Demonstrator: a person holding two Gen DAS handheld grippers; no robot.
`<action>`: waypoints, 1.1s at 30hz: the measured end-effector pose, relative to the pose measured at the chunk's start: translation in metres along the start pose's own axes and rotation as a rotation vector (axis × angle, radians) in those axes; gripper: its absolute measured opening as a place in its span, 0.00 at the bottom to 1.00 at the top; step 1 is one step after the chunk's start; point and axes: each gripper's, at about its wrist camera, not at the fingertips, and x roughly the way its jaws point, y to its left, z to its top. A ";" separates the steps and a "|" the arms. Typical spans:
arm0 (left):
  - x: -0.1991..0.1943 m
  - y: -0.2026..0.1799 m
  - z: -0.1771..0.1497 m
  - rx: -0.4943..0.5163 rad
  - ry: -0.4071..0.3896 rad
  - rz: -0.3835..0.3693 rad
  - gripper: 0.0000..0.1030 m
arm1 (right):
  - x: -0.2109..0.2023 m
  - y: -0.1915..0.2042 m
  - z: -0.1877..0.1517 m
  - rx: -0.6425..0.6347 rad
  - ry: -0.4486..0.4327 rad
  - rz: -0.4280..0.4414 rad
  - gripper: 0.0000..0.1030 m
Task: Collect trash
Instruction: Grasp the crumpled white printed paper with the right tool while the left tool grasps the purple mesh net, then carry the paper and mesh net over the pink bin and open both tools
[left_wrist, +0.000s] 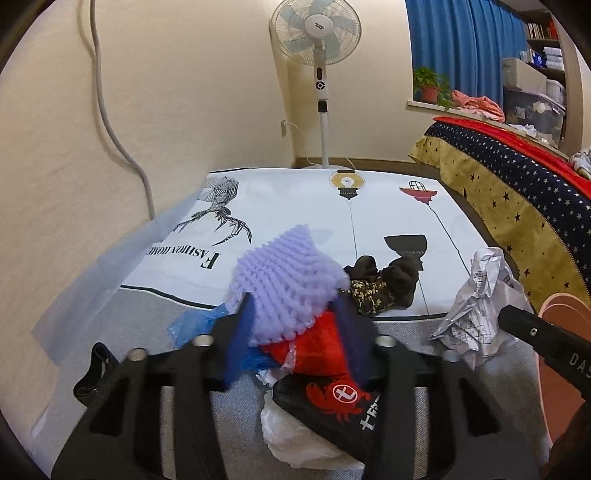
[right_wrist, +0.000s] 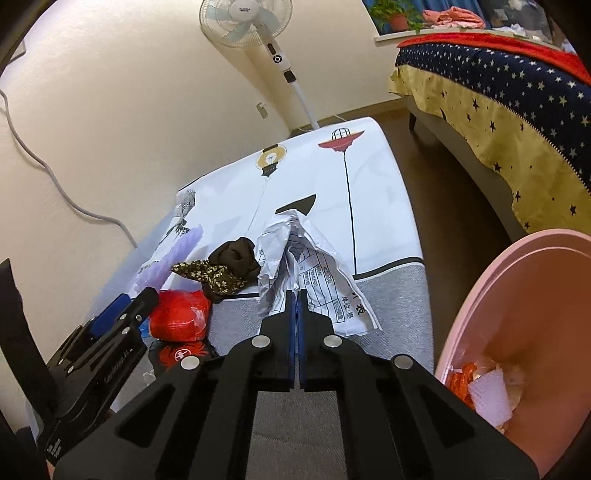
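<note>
The right gripper is clamped on the crumpled paper at frame centre; carry it right over the pink bin before releasing. The left gripper, jaws apart, straddles the foam net; close firmly.

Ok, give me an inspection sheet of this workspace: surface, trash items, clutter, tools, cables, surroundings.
Surface: table under a white printed cloth with a grey border.
Job's things: crumpled printed paper; purple foam net; red plastic bag; blue plastic scrap; white plastic bag; black packet with red crab print; pink bin beside the table, already holding scraps.
Clutter: dark floral cloth.
Tools: left tool around the foam net, grip unclear; right tool shut on the paper.
Cables: grey cable down the wall.
Surroundings: standing fan, bed with star blanket, potted plant.
</note>
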 end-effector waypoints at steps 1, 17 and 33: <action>-0.001 0.000 0.000 -0.003 0.001 -0.005 0.27 | -0.002 0.000 0.000 -0.002 -0.002 -0.001 0.01; -0.061 0.018 0.008 -0.060 -0.081 -0.094 0.07 | -0.068 0.011 0.000 -0.068 -0.076 -0.039 0.01; -0.130 0.026 0.008 -0.085 -0.147 -0.206 0.06 | -0.164 0.016 -0.008 -0.074 -0.168 -0.079 0.01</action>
